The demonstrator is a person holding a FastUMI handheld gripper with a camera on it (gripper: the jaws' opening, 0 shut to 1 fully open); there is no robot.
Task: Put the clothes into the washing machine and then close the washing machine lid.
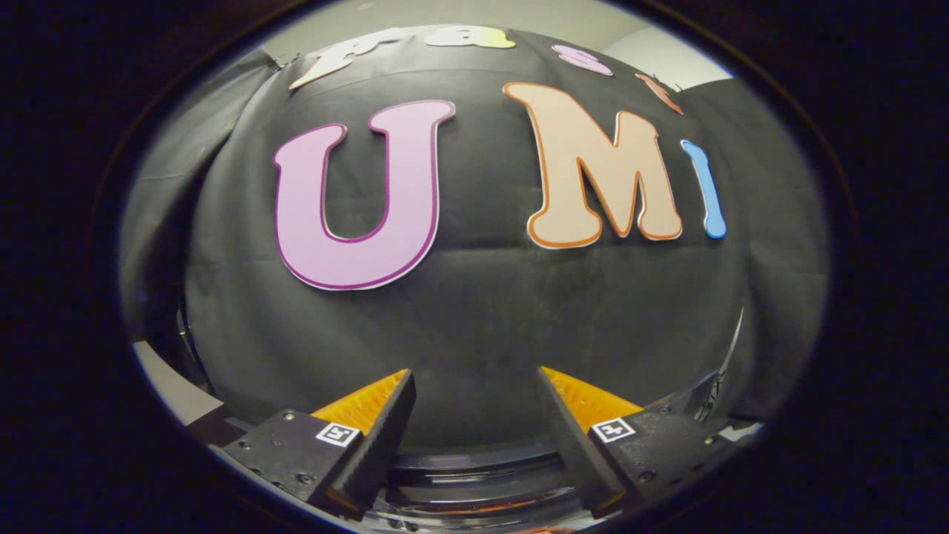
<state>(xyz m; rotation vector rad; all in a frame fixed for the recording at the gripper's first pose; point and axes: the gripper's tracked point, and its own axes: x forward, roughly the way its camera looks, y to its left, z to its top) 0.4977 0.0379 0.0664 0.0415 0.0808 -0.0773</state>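
Down low between my jaws I can pick out the washing machine [474,475], or at least a curved dark rim of it, glossy and ringed, sitting just under and slightly ahead of the fingertips; I can't tell from this angle whether its lid is up or down, and I can't make out any clothes from here. My gripper [474,400] is pointed forward and fairly level, jaws standing well apart with nothing between them, just open air and the dark rim below. Each of the fingers [385,430] has a ribbed inner face, and each carries a small square marker [337,434] on its mounting block, one on the left block and one on the right. Beyond the fingers, I'm looking straight at the booth's wall [474,311], a black cloth hanging close ahead, a little wrinkled, with a horizontal seam or fold running across it. Off to the lower left, past the edge of the cloth, there's a pale strip of surface [167,386], though whether it's floor or table I can't say. Above the cloth a light grey room wall [460,15] shows through.
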